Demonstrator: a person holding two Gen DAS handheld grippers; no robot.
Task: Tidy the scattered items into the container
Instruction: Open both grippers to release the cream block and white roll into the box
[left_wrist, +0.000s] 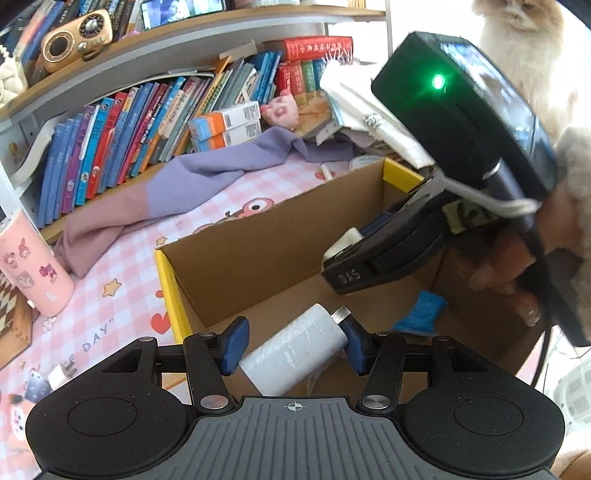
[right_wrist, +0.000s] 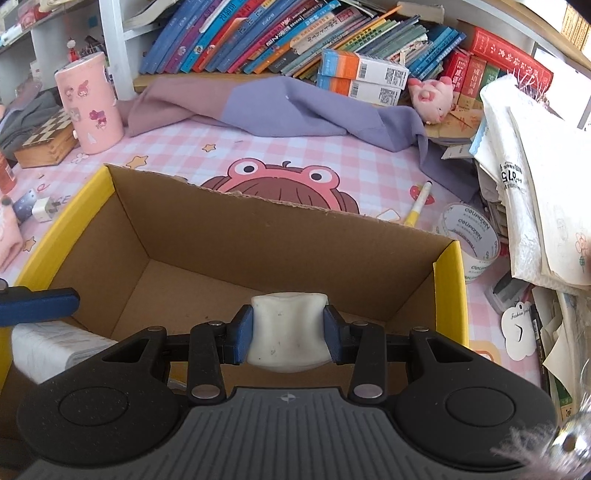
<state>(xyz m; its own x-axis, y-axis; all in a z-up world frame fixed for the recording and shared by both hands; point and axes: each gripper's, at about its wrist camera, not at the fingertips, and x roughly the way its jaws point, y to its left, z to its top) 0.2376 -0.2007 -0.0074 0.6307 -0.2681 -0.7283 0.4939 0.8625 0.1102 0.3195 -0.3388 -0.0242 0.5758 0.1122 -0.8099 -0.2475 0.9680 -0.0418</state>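
My left gripper is shut on a white charger plug with a metal prong, which lies slanted between the blue pads just above the floor of the cardboard box. My right gripper is shut on a soft white block, squeezed in at its sides, over the near part of the box. From the left wrist view the right gripper reaches into the box from the right, held by a hand. A blue crumpled item lies on the box floor. One left finger and the plug show at the left.
On the pink checked mat lie a tape roll, a yellow pen, a small white adapter, a purple cloth and a pink tumbler. Papers pile at the right; books line the back. A cat sits behind.
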